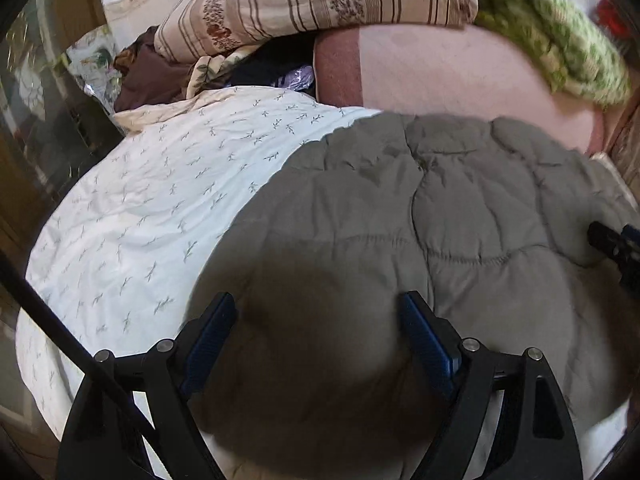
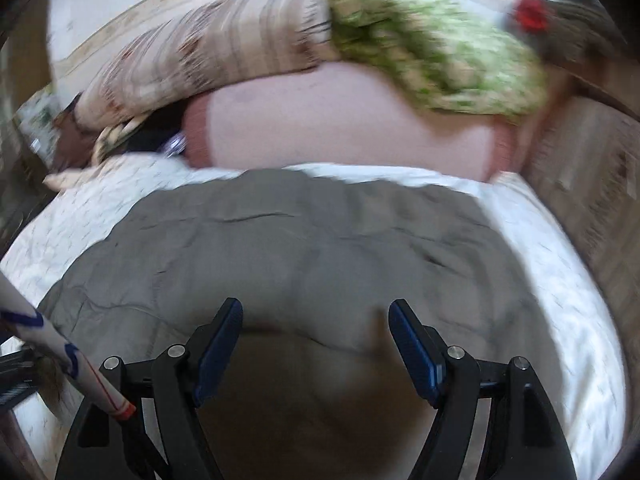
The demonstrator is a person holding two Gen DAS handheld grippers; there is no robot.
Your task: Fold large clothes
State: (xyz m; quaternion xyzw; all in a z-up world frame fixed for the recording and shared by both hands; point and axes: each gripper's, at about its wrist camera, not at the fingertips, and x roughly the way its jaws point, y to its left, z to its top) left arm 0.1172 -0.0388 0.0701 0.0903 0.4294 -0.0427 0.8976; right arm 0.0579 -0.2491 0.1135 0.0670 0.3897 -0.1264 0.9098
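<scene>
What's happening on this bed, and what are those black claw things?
A person holds a two-finger gripper in each hand, folding a padded grey garment spread on a white leaf-print bedsheet. The left gripper and right gripper are both open above the garment, gripping nothing. Pillows are piled at the far end of the bed.

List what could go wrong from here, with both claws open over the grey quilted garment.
1. Both the left claw and right claw hover open over the middle of the grey quilted garment, not its edge; closing here would likely pinch only a puffy top layer.
2. The garment lies on a white leaf-print sheet; a deep pinch could grab both.
3. The right wrist view is motion-blurred, so aim may suffer.
</scene>
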